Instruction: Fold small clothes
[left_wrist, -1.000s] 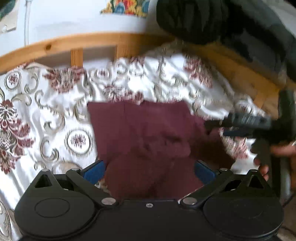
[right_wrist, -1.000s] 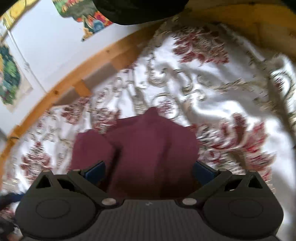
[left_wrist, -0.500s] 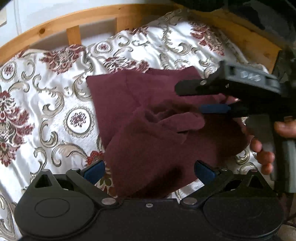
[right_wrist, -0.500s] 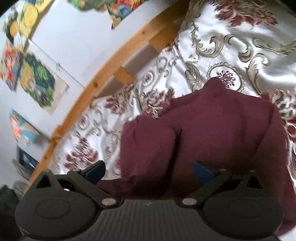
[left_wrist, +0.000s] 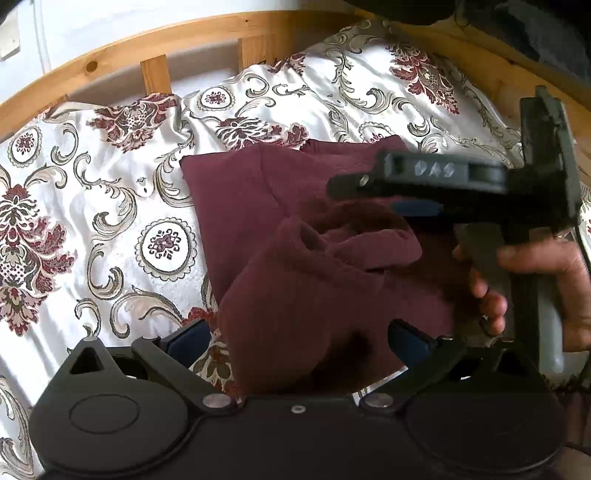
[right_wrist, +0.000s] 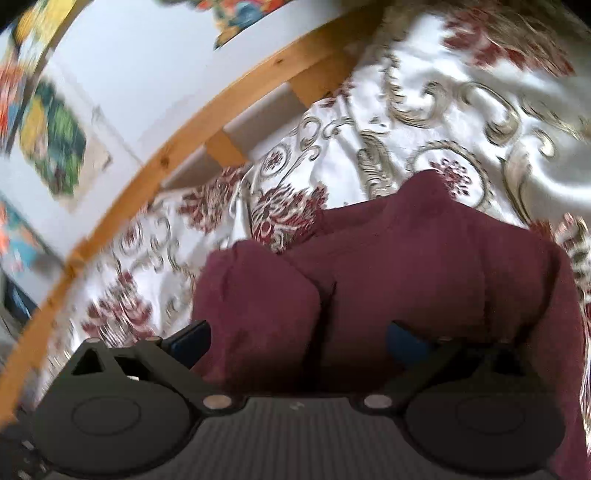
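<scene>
The raised marks on the right gripper (left_wrist: 341, 192) are too blurred to read. The left gripper (left_wrist: 299, 339) stands wide open, holding nothing, over the near edge of the maroon garment (left_wrist: 266, 229). Right gripper's opening: cannot tell. The garment lies rumpled, partly folded, on the floral bedspread (left_wrist: 110, 229).

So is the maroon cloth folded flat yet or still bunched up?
Still bunched: the cloth lies partly doubled over on the bedspread, with a loose rumpled flap on top.
</scene>
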